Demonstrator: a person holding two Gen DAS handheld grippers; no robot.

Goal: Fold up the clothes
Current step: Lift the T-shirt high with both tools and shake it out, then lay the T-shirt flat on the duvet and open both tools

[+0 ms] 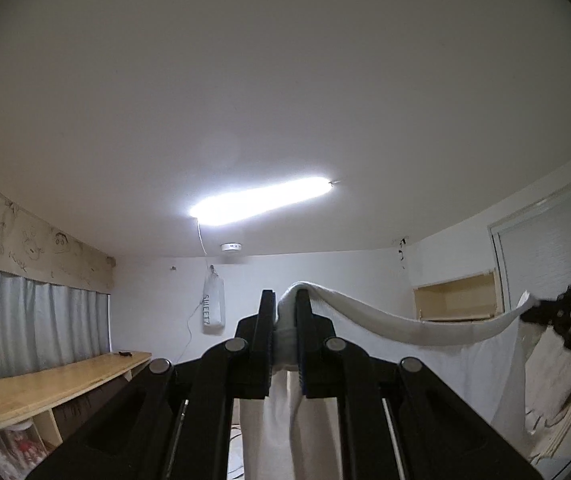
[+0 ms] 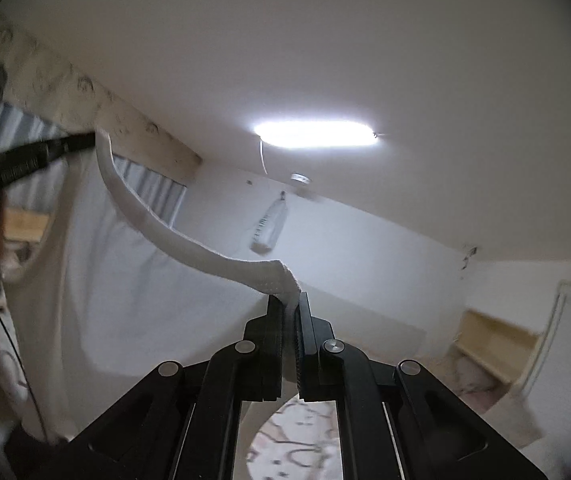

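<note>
A white garment (image 1: 385, 320) hangs in the air between both grippers, held up toward the ceiling. My left gripper (image 1: 285, 300) is shut on one top corner of it; the cloth bunches between the fingers and drops below. My right gripper (image 2: 290, 300) is shut on the other top corner. The garment's top edge (image 2: 157, 220) sags in a curve between the two grips, and its body hangs down at the left of the right wrist view. The right gripper shows at the right edge of the left wrist view (image 1: 533, 312); the left gripper shows at the left of the right wrist view (image 2: 85, 142).
A wooden shelf counter (image 1: 45, 384) runs under a curtained window (image 1: 25, 320) at the left. A white bag (image 1: 213, 308) hangs on the far wall. A ceiling light (image 1: 261, 200) is on. A patterned surface (image 2: 297, 440) lies below.
</note>
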